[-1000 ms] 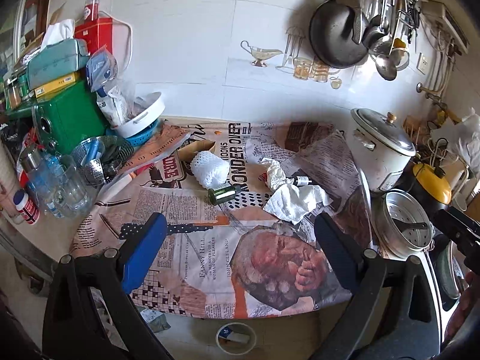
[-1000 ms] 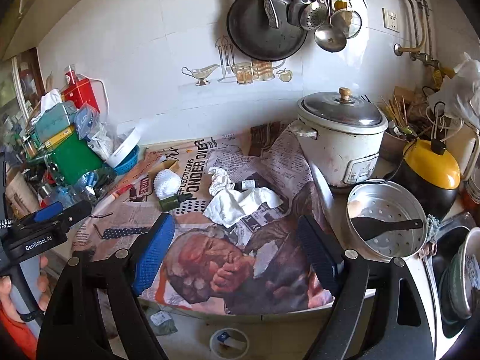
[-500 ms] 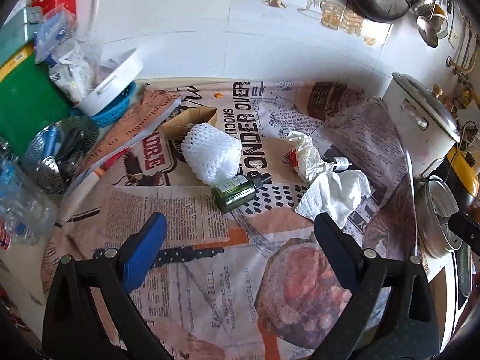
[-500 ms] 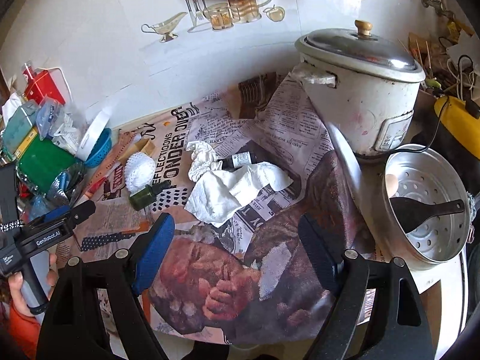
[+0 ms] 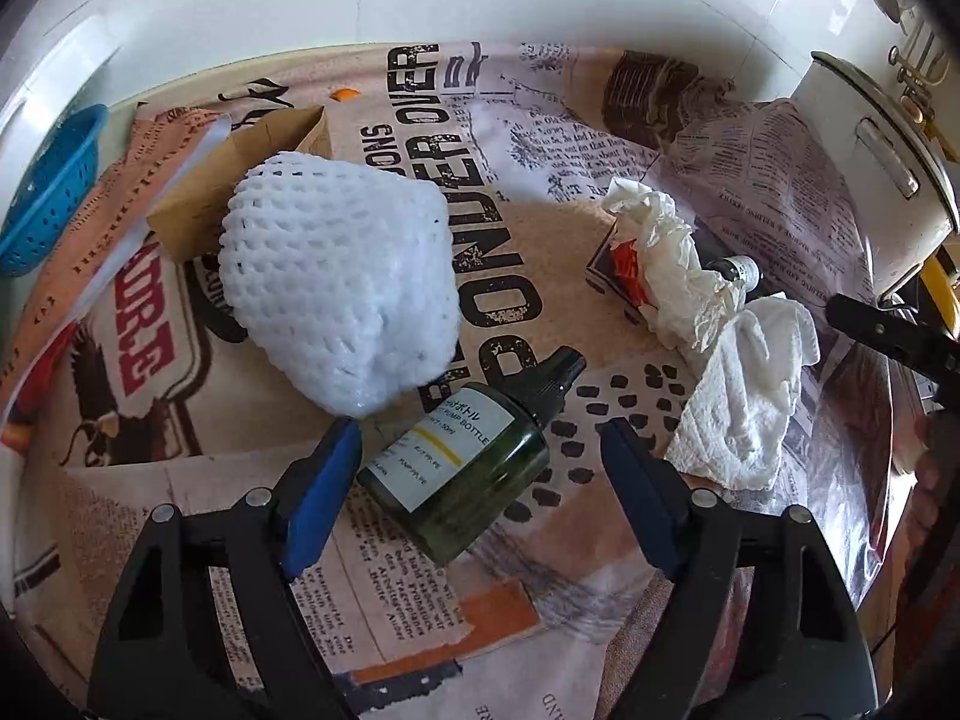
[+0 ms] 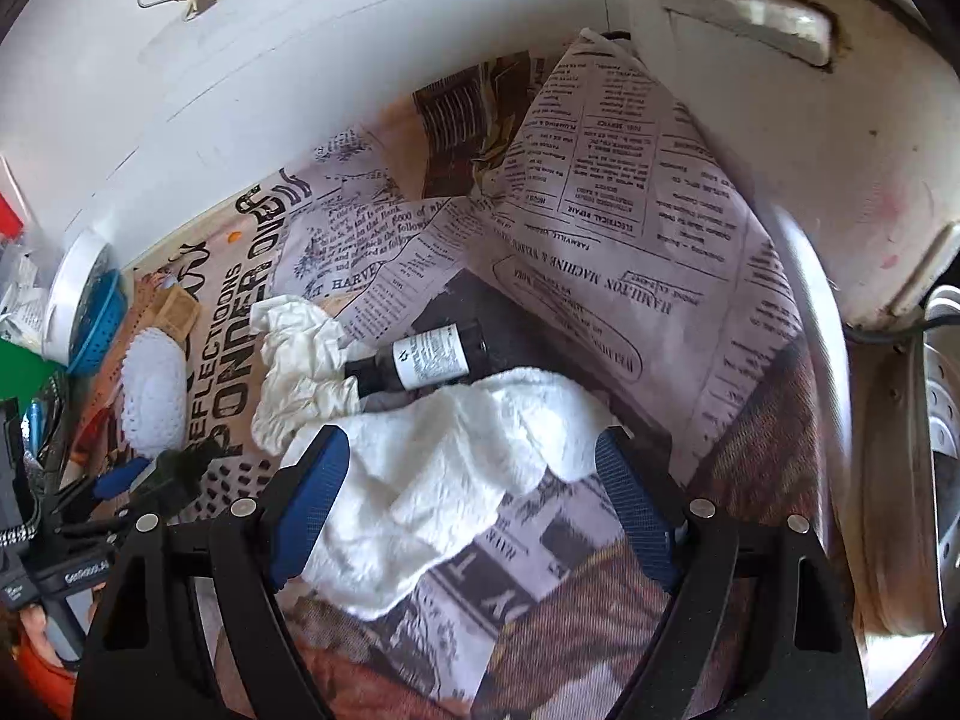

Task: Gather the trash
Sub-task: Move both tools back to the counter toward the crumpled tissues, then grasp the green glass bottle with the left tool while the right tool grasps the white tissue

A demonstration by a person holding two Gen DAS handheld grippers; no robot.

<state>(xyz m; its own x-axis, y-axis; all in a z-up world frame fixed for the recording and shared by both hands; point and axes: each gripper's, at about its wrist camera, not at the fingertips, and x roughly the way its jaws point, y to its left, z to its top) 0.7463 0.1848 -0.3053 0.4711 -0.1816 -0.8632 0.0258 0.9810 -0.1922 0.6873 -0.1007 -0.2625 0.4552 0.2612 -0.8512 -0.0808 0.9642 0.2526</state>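
While both grippers' jaws stand apart, the left gripper [image 5: 480, 450], just narrowing, straddles a hard, slippery green bottle [image 5: 462, 468] best pinched across its body, and the right gripper [image 6: 474, 480] straddles a soft, light paper towel [image 6: 444, 480].

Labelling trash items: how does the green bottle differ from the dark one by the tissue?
The green pump bottle is translucent green, lying bare between the open left gripper jaws. The dark bottle is opaque, narrower, wedged against the crumpled tissue and paper towel. Both lie on their sides, white-labelled.
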